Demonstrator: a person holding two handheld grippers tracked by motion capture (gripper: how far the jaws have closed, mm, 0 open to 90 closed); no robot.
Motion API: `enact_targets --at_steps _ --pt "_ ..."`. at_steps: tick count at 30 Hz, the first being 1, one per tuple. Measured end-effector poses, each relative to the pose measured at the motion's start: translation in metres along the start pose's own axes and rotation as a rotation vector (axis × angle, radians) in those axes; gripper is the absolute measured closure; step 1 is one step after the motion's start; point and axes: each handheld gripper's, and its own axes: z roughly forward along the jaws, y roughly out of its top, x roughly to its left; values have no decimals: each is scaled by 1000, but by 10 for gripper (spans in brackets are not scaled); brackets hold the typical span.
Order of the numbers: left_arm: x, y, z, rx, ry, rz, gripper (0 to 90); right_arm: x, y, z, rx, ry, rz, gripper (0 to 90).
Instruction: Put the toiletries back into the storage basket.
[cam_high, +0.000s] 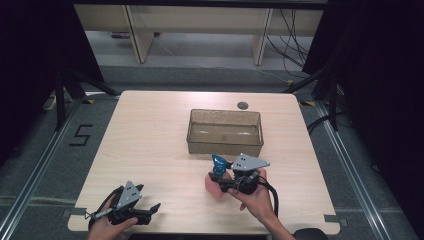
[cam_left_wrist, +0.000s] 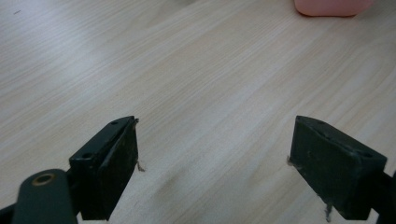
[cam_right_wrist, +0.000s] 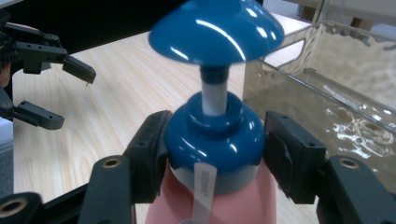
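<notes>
A pump bottle (cam_high: 212, 187) with a pink body and a blue pump head (cam_high: 218, 162) stands on the table in front of the clear bin. My right gripper (cam_high: 220, 181) reaches in from the right and is shut on it. In the right gripper view the two black pads (cam_right_wrist: 152, 144) press on either side of the bottle's blue collar (cam_right_wrist: 212, 135), below the wide pump head (cam_right_wrist: 217, 30). My left gripper (cam_high: 154, 210) rests near the table's front left edge, held by a hand. Its jaws stand wide open over bare wood in the left gripper view (cam_left_wrist: 212, 140), with nothing between them.
A clear rectangular plastic bin (cam_high: 225, 142) sits at the middle of the light wooden table (cam_high: 150, 145), just beyond the bottle, and stands close at the right in the right gripper view (cam_right_wrist: 327, 65). A small round grommet (cam_high: 243, 105) lies near the far edge.
</notes>
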Motion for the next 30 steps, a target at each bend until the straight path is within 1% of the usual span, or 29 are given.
enact_targets --at_steps 1,2,5,6,7,8,9,10,11,12,14,15,16,17,18,21,22,23,24,25,26,27,28,29,30 --pt "0 1 0 -2 -6 -3 150 0 0 0 1 -1 0 440" --pt "-1 1 1 -14 -7 -17 150 2 0 0 6 6 25 444" --pt "-2 0 1 -11 -9 -19 150 3 0 -1 6 8 29 460" --pt "-1 0 0 -1 -2 -4 150 3 0 -1 -15 -5 13 471" --pt "0 0 0 0 -2 0 150 3 0 -1 -15 -5 13 471" --pt "0 1 0 -6 -4 -6 150 6 1 -2 -9 -8 6 499" --pt "0 1 0 -6 -4 -6 150 6 1 -2 -9 -8 6 499" --pt "0 1 0 -2 -9 -3 150 9 3 -3 -14 -41 -41 527" --pt "0 1 0 -2 -9 -3 150 9 3 -3 -14 -41 -41 527" --pt "0 0 0 -2 -6 -5 150 11 4 -3 -8 -49 -56 528" --pt "0 1 0 -7 0 -7 150 12 5 -4 -6 -63 -45 530" --pt "0 1 0 -7 0 -7 150 12 5 -4 -6 -63 -45 530" --pt "-1 1 1 -13 -2 -19 150 12 5 -4 -2 -55 -37 530" --pt "-1 1 1 -11 -11 -19 150 12 5 -4 -4 -59 -32 530" --pt "0 0 0 -2 -3 -6 150 9 6 -4 -5 -52 -18 530" --pt "0 1 0 -5 -5 -8 150 7 6 -5 -1 -49 -18 531" --pt "-1 1 1 -14 -7 -19 150 6 7 -7 4 -54 -13 531" --pt "-1 1 1 -14 -7 -19 150 6 7 -7 4 -54 -13 531" --pt "-1 0 0 -12 -2 -21 150 6 8 -7 0 -44 -16 531" --pt "-1 0 0 -12 -2 -21 150 6 8 -7 0 -44 -16 531" --pt "0 1 0 -13 0 -22 150 7 10 -7 -10 -33 -8 531" --pt "0 1 0 -13 0 -22 150 7 10 -7 -10 -33 -8 531" --pt "0 1 0 -14 -2 -18 150 6 11 -9 -12 -51 -24 531" --pt "0 0 0 3 -13 -6 150 6 12 -10 -14 -47 -21 531" --pt "0 0 0 2 -1 -7 150 6 14 -12 -13 -46 -18 531"
